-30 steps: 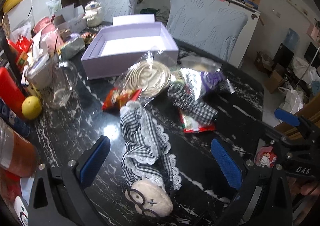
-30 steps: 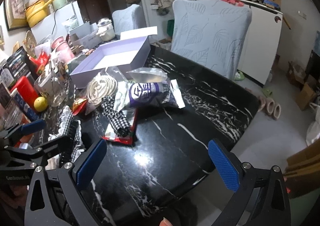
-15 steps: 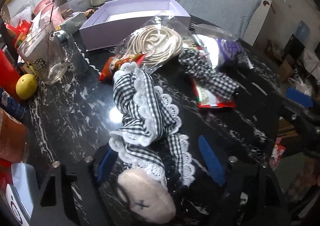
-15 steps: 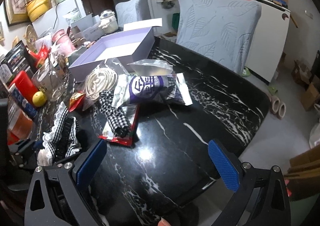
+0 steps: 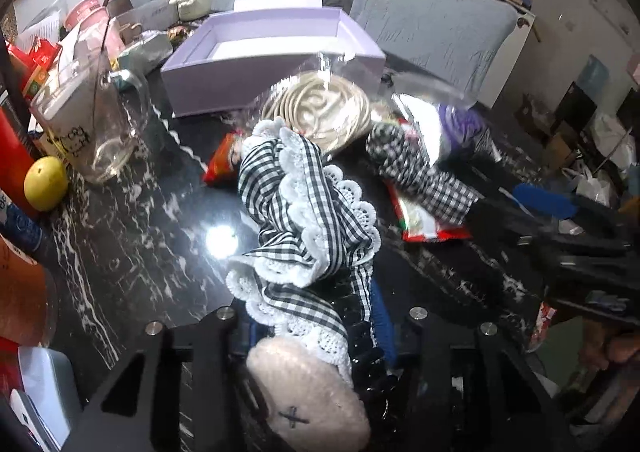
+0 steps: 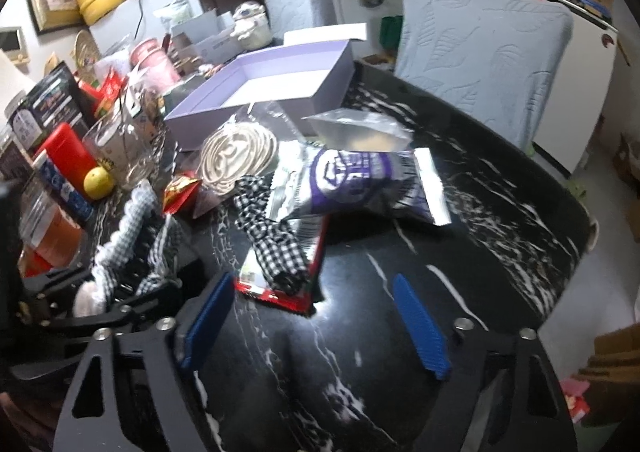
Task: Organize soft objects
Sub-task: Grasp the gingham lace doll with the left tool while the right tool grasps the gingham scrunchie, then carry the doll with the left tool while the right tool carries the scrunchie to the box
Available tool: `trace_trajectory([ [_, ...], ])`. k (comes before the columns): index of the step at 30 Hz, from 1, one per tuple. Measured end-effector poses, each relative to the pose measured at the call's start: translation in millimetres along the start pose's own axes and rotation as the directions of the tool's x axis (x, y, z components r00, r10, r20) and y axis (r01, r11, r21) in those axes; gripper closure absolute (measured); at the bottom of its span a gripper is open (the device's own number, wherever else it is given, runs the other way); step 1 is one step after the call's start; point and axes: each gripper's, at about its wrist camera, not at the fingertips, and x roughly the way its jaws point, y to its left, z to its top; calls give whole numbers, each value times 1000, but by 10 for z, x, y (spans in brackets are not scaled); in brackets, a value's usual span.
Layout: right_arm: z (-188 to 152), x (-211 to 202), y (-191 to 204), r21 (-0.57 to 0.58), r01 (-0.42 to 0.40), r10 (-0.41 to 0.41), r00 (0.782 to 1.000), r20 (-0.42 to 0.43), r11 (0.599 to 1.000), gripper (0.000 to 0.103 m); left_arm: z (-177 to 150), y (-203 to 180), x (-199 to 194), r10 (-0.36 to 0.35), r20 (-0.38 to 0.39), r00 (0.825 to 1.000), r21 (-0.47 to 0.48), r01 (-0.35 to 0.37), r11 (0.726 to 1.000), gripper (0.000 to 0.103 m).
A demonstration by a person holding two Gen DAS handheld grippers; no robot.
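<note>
Left tool [image 5: 316, 316] clamps the gingham doll [image 5: 304, 220]; right tool [image 6: 316, 328] half-open, closing on nothing.

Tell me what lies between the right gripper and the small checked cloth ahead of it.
In the right wrist view, only a red snack packet's edge, under the small checked cloth, then bare black table before the right gripper.

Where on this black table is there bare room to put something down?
The black marble table is bare to the right of the purple snack bag, out to its rounded edge. The lavender box is also empty. The left side is crowded: glass mug, lemon, bottles.
</note>
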Motion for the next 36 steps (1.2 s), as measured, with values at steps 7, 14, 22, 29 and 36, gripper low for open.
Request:
trace_trajectory([
  [7, 128, 227, 128, -62, -34, 32, 999, -35, 998, 44, 66, 111, -62, -20, 19, 1000, -30, 20, 999, 60],
  [14, 178, 428, 192, -104, -20, 13, 998, -69, 994, 60, 128, 247, -13, -22, 12, 1000, -58, 23, 998, 60],
  [22, 87, 286, 142, -90, -25, 22, 999, -40, 996, 85, 136, 199, -139, -12, 47, 999, -44, 14, 999, 60],
  [29, -103, 18, 178, -60, -67, 67, 998, -7, 996, 85, 135, 49, -357, -33, 88, 996, -22, 35, 999, 60],
  [36, -248, -302, 206, -43, -81, 83, 995, 47, 996, 85, 137, -160, -591, -46, 140, 989, 26, 42, 999, 60],
])
